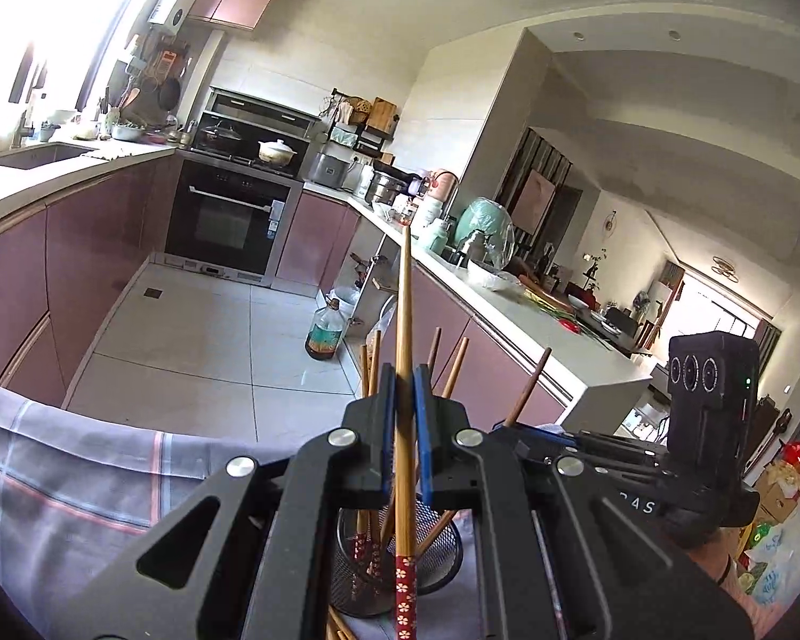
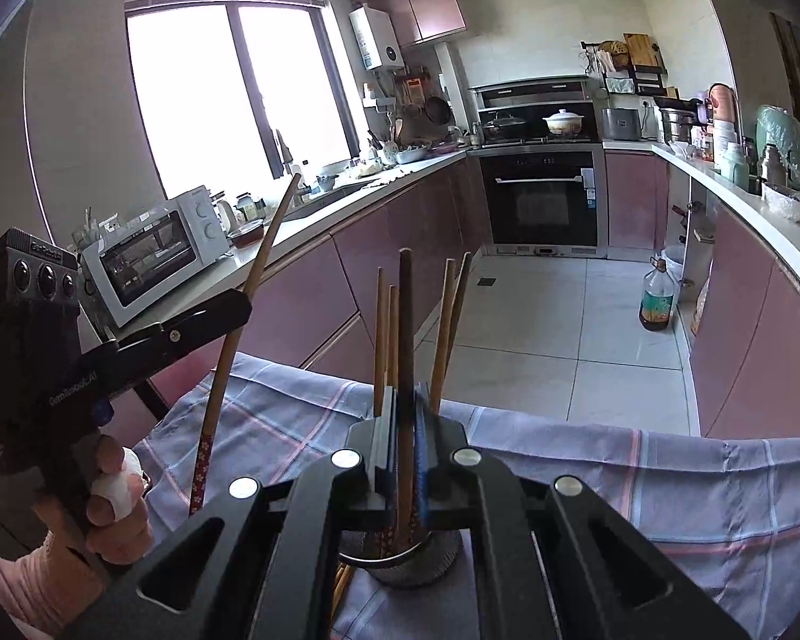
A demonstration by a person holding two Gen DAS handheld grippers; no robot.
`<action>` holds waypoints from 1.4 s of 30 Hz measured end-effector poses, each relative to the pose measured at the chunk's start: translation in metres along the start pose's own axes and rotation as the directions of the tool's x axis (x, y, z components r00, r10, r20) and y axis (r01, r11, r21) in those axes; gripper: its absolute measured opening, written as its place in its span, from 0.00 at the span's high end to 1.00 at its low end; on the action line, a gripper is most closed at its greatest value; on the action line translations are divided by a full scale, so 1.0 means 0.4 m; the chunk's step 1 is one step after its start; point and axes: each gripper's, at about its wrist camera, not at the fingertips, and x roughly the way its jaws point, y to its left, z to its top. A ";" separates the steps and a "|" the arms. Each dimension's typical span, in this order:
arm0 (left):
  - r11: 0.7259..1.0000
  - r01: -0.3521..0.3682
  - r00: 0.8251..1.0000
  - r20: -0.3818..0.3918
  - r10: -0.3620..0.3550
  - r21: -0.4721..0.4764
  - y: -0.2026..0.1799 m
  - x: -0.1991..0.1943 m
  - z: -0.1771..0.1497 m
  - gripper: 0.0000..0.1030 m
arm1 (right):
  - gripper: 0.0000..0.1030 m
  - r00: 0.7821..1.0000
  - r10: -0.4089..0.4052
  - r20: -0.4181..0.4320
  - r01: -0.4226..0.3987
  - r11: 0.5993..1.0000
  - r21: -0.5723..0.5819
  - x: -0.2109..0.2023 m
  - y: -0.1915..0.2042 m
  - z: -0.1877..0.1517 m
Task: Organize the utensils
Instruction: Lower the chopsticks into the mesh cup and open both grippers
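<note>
Here, mesh holder [image 2: 416, 560] (upright), several chopsticks [image 2: 442, 330] inside

Checked cloth [image 2: 640, 485] covers surface — mesh holder [image 2: 416, 568] upright on it, loose chopsticks [image 2: 341, 589] beside.

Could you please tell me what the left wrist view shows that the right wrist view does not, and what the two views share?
Only the left wrist view shows the living room beyond the counter, and the right hand-held gripper's camera. Only the right wrist view shows the window, the toaster oven, and the hand on the left hand-held gripper. Both show the mesh cup of chopsticks on the plaid cloth, the oven and the oil bottle.
</note>
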 end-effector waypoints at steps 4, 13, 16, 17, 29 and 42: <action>1.000 -0.006 1.000 0.011 0.006 -0.006 0.014 0.021 0.011 0.93 | 0.95 1.000 -0.002 -0.006 0.002 1.000 0.011 0.010 -0.008 -0.003; 0.999 -0.023 0.998 0.055 0.025 -0.027 0.004 0.112 0.039 0.93 | 0.91 1.000 0.002 -0.015 -0.001 0.999 0.048 0.014 -0.033 -0.006; 0.999 -0.042 0.998 0.053 0.043 -0.021 0.003 0.156 0.039 0.93 | 0.91 1.000 0.008 -0.011 -0.008 0.998 0.056 0.010 -0.043 -0.007; 0.999 -0.051 0.997 0.058 0.052 -0.016 0.001 0.168 0.038 0.93 | 0.91 1.000 0.011 -0.009 -0.011 0.998 0.059 0.009 -0.043 -0.009; 0.990 -0.133 0.988 0.086 0.128 0.053 0.009 0.262 0.028 0.93 | 0.88 0.998 0.053 0.020 -0.054 0.997 0.055 -0.029 -0.045 -0.034; 0.979 -0.161 0.987 0.022 0.160 0.122 0.034 0.257 -0.078 0.92 | 0.81 0.998 0.063 0.015 -0.063 0.997 0.047 -0.033 -0.043 -0.045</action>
